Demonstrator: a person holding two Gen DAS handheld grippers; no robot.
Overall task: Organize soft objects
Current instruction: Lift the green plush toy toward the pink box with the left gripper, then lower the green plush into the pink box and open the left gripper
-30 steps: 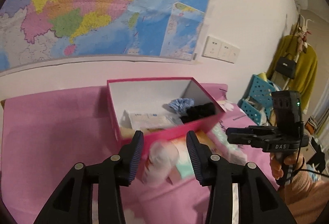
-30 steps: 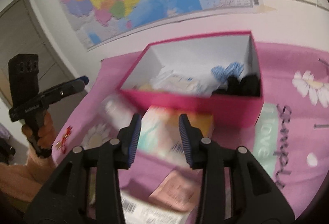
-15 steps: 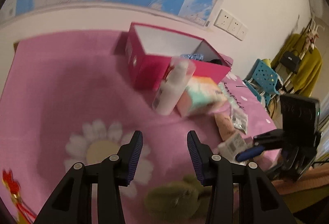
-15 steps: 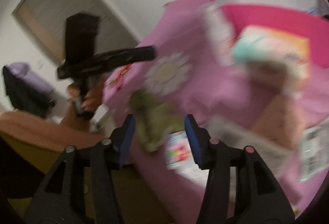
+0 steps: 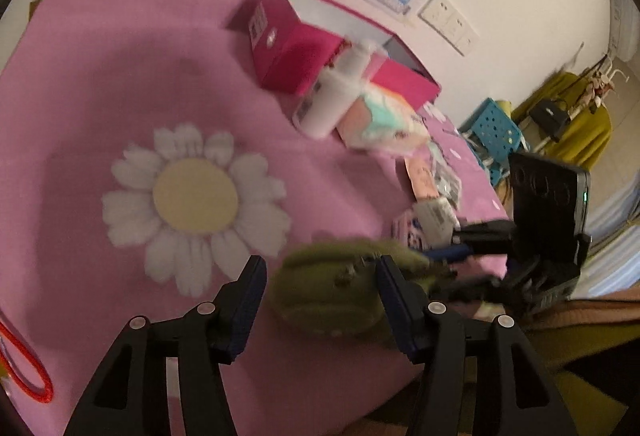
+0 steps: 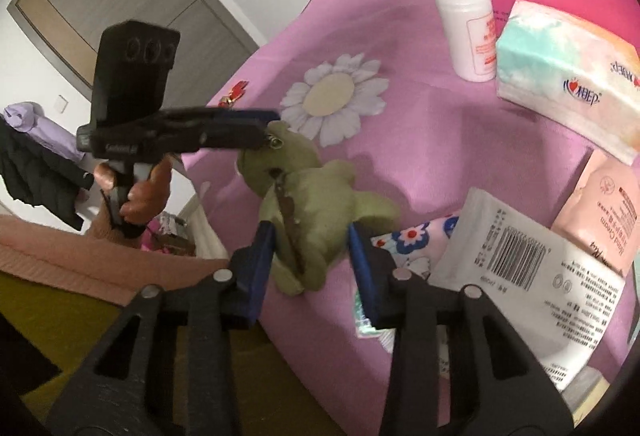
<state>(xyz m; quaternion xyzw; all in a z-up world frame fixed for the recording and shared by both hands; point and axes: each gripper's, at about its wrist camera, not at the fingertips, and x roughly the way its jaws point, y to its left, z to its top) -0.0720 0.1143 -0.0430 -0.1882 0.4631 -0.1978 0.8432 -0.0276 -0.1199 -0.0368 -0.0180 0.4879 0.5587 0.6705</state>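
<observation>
A green plush frog (image 6: 308, 195) lies on its back near the edge of the pink daisy-print cloth (image 6: 420, 139), head toward the daisy, limbs splayed, its keychain loose across its belly.

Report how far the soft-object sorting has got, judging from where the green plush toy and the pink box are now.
Done: cannot tell; the pink box hides its contents here. In hand: both open grippers, left and right, straddle the green plush toy, which lies on the pink cloth, not yet clamped. Left: the toy, the tissue pack and the sachets are outside the box.
</observation>
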